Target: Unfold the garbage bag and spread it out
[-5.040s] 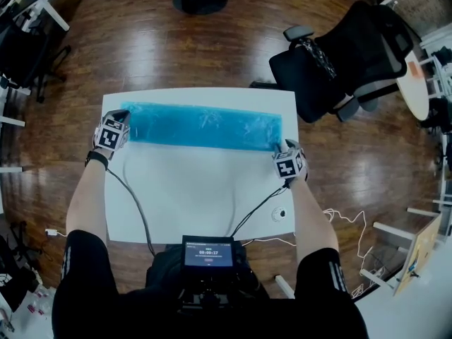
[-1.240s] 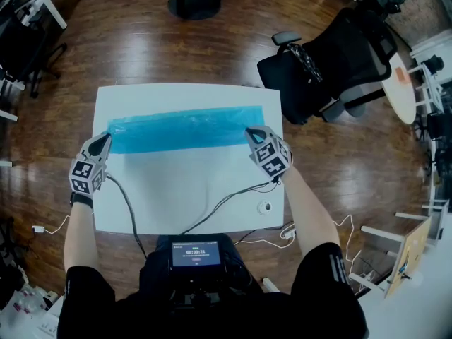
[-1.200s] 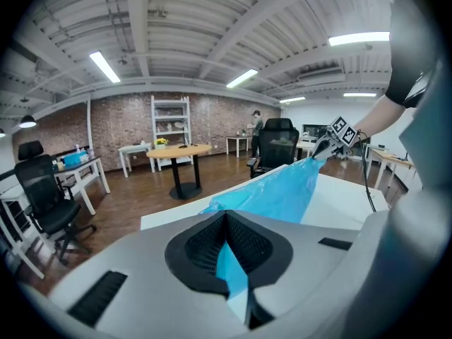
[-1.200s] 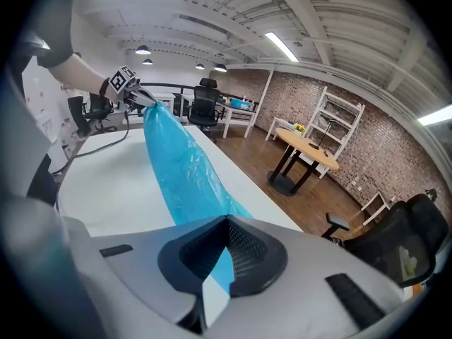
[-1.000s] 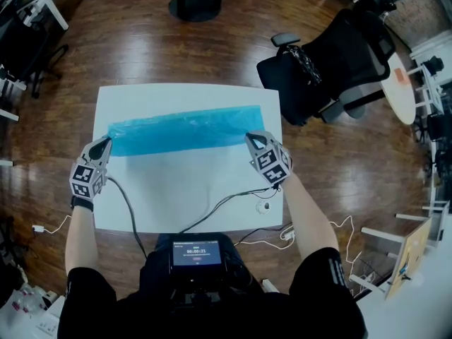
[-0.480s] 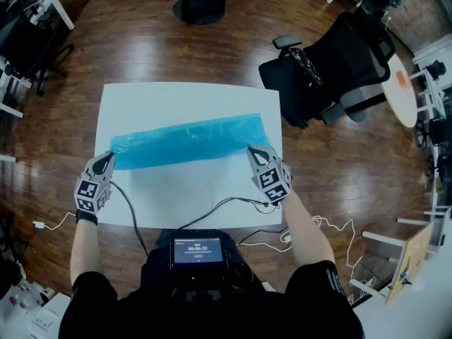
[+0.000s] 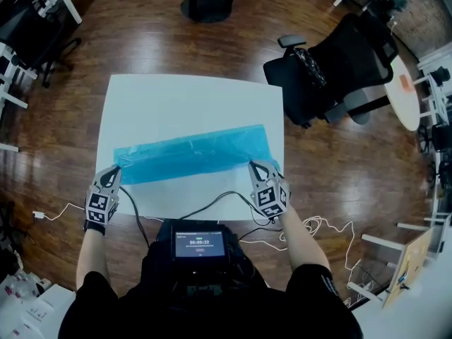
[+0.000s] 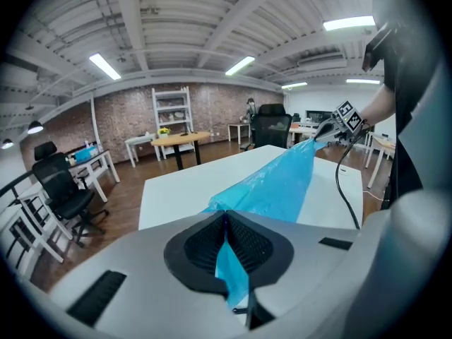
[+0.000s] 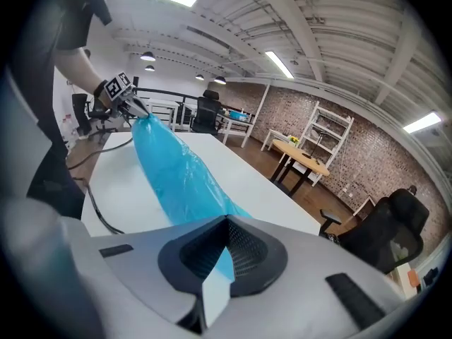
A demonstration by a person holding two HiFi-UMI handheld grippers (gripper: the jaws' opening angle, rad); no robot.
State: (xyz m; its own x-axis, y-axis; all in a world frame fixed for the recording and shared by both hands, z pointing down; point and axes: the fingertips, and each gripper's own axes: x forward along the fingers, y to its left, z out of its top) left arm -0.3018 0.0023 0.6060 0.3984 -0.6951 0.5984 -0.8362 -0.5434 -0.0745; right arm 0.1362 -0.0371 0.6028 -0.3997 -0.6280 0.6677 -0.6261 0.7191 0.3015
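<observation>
A long translucent blue garbage bag [image 7: 192,152] lies stretched across the white table [image 7: 191,97], still a narrow strip. My left gripper [image 7: 114,171] is shut on the bag's near left corner, and blue film [image 8: 229,270] shows pinched between its pads. My right gripper [image 7: 255,166] is shut on the near right corner, with the film [image 9: 224,260] caught in its jaws. In the left gripper view the bag [image 8: 272,186] runs taut to the other gripper [image 8: 332,127]. From the right gripper view it [image 9: 176,179] stretches toward the left gripper [image 9: 134,108].
Black cables [image 7: 219,200] trail over the table's near edge, by a small screen [image 7: 199,244] at my waist. A black office chair [image 7: 339,62] stands right of the table and a round table base [image 7: 210,7] beyond it. Desks and chairs line the wood floor.
Both grippers have drawn back toward the table's near edge, dragging the blue bag with them. The bag has slid from the far part of the table toward the middle and stays stretched.
</observation>
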